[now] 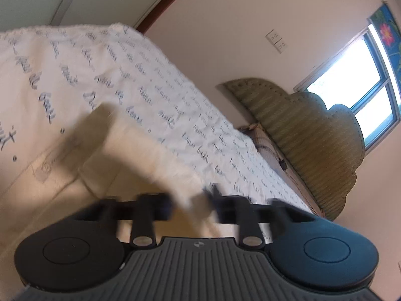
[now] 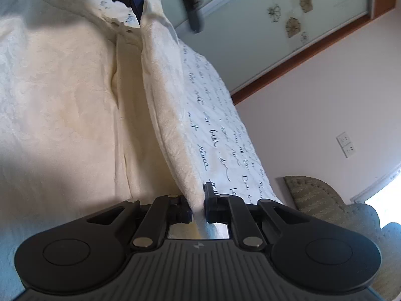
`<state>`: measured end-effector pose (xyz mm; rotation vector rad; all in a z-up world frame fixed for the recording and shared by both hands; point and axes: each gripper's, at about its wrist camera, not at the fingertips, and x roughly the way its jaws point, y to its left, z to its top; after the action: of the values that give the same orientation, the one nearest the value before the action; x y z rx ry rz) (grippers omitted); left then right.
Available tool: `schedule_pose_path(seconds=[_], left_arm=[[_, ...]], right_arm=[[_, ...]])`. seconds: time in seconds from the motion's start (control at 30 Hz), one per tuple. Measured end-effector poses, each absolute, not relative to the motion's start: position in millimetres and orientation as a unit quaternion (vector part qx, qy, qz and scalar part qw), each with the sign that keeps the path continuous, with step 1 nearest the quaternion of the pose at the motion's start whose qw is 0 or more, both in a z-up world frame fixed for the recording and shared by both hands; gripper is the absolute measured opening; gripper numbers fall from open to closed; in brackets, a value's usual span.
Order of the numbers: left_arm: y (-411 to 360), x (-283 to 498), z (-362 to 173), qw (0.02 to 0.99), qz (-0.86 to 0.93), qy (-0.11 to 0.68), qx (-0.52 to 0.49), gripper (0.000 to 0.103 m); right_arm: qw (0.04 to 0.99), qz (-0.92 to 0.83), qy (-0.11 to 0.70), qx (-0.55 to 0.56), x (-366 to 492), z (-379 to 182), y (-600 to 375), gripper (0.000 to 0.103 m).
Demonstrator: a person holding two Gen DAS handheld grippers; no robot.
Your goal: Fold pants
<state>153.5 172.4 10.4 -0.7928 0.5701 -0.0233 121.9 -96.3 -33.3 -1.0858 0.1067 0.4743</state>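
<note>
Script-print bedsheet (image 1: 155, 80); green tufted headboard (image 1: 308, 135); window (image 1: 351, 75); wall sockets (image 1: 277, 40); floral-decal wardrobe door (image 2: 275, 20).

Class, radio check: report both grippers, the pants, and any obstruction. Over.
Right gripper shut on cream pants edge, lifted off bedsheet. Left gripper blurred, cloth between fingers, grip unclear. No obstruction seen.

- The right gripper (image 2: 198, 209) pinches a raised fold of the cream pants (image 2: 62, 95) between its two black fingers.
- The fold (image 2: 170, 105) runs taut from these fingers up to the left gripper (image 2: 160, 0) at the top of the view, which touches its far end.
- The rest of the pants lies flat on a bed sheet (image 2: 220, 135) printed with script.
- Behind stand a padded headboard (image 2: 320, 200), a wall socket (image 2: 347, 144) and a flower-patterned wardrobe door (image 2: 275, 20).
</note>
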Motion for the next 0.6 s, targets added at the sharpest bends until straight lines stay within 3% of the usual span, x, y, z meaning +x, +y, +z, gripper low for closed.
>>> schedule_pose_path(seconds=[0.03,0.1,0.13,0.2,0.3,0.6], left_arm=[[174.7,152.8,7.6,0.879,-0.011,0.278,-0.387,0.01],[175.5,147.3,6.4,0.884,-0.014,0.274,-0.378,0.009],[174.6,143.6,5.8,0.888,-0.015,0.271,-0.371,0.009],[172.6,139.0,6.6,0.893,-0.017,0.267,-0.361,0.009],[170.7,131.7,10.4,0.898,-0.021,0.264,-0.35,0.008],[168.4,77.1,27.5,0.925,-0.053,0.267,-0.267,0.009]], right_arm=[[0.828,0.214,0.054,-0.515,122.7,-34.9,-95.6,0.021],[0.833,0.185,0.043,-0.519,122.2,-39.5,-101.6,0.035],[0.839,0.177,0.045,-0.512,124.4,-38.0,-106.5,0.036],[0.855,0.161,0.071,-0.488,133.6,-32.7,-118.4,0.034],[0.864,0.153,0.106,-0.468,139.7,-28.8,-133.1,0.011],[0.848,0.159,0.08,-0.499,60.4,-18.8,-127.8,0.007]])
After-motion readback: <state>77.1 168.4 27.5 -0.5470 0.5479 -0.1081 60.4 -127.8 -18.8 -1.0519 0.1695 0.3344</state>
